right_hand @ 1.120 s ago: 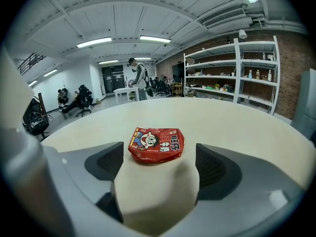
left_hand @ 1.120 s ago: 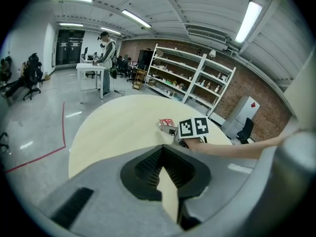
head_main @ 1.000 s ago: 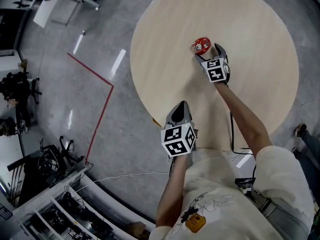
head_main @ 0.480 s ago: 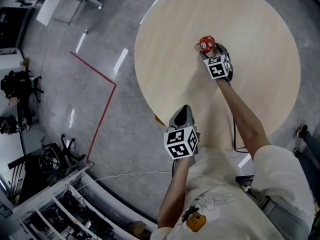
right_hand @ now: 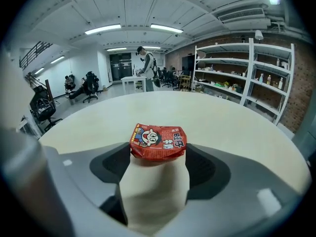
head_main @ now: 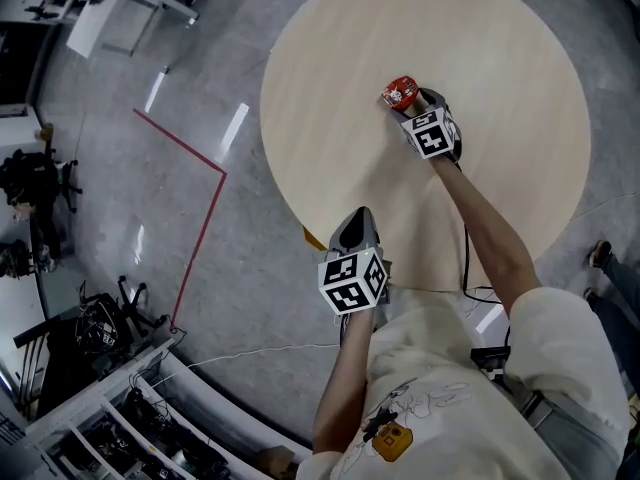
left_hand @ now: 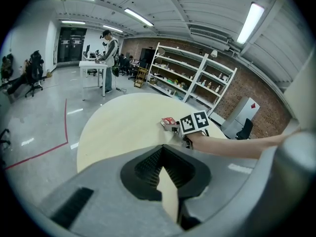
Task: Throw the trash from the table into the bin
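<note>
A small red crinkled snack packet (right_hand: 158,141) with a cartoon face printed on it lies flat near the middle of the round pale-wood desk (head_main: 480,48), well in from its edge. The person reaches out over the desk with the right tongs (head_main: 413,103), which point downward at the packet. Their jaws stand wide, one at each end of the packet, and have just been closing in on it. The tips sit right at the packet's ends, but the packet does not look squeezed and it rests on the desk top.

The left tongs (head_main: 357,223) hang over the near edge of the desk, well apart from the packet. Their jaw tips meet and there is nothing between them.

A red tape line (head_main: 200,183) runs across the grey floor beside the desk.
</note>
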